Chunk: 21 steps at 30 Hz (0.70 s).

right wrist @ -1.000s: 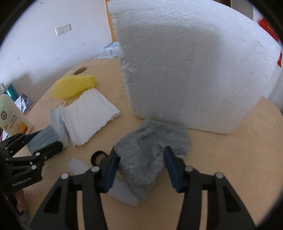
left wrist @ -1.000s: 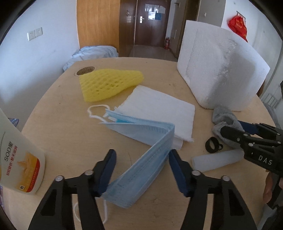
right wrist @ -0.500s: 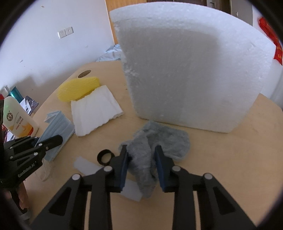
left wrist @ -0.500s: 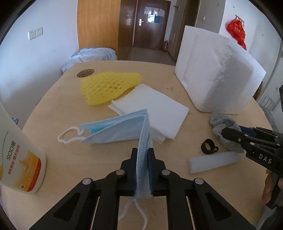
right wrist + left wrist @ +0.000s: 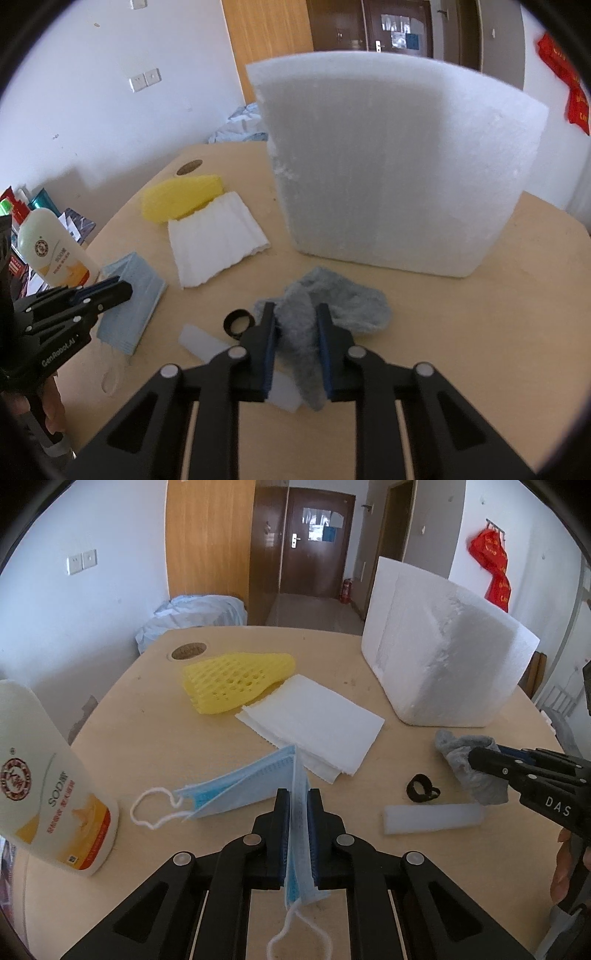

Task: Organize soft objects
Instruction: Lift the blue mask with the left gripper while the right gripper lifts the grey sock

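My left gripper (image 5: 297,799) is shut on a blue face mask (image 5: 236,786); it also shows in the right wrist view (image 5: 129,299). The mask's far end trails on the wooden table (image 5: 147,716). My right gripper (image 5: 295,317) is shut on a fluffy grey cloth (image 5: 343,302), seen from the left wrist view (image 5: 465,757) at the right. A folded white foam sheet (image 5: 314,723) and a yellow foam net (image 5: 236,679) lie behind the mask.
A large white styrofoam block (image 5: 443,657) stands at the back right. A lotion bottle (image 5: 40,782) stands at the left edge. A black ring (image 5: 419,788) and a small white foam strip (image 5: 432,818) lie between the grippers.
Both grippers have closed: the left on the mask, the right on the grey cloth. Both have since pulled back and lifted a little with their loads.
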Motion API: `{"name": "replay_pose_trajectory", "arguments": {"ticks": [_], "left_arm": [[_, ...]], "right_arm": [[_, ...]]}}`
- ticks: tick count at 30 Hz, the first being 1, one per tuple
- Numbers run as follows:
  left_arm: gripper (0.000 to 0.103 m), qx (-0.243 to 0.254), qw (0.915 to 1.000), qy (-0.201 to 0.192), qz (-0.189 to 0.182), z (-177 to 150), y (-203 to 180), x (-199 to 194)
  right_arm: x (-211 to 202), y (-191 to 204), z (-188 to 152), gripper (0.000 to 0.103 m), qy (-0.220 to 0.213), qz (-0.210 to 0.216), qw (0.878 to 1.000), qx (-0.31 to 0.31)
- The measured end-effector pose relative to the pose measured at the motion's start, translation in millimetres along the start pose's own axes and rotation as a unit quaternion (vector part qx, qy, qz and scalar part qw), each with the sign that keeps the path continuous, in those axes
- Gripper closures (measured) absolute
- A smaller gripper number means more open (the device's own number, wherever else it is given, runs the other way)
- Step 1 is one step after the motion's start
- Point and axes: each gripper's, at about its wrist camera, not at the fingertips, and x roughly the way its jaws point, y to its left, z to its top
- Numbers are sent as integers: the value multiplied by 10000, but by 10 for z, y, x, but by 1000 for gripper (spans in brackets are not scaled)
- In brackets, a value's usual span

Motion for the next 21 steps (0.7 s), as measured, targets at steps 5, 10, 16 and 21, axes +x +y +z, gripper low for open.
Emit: {"name": "replay_pose_trajectory", "arguments": {"ticks": [5,10,16,21], "left_arm": [[93,6,10000,-58,-1,-11,-13,-70],[93,29,9999,-99,-26,-38,-28,-108],[93,33,10000,90,-5,-65,-35,9],[93,93,9997,194,120,-74,-67,87]], "right_arm": [[-38,7,-21,79,-67,-12,10000,-2],[-124,-8,-48,79,-142,0,9999,6],[-126,-32,-63,80,-123,26,9999,64],[-116,-29,-63,80,-98,47,9999,69]]}}
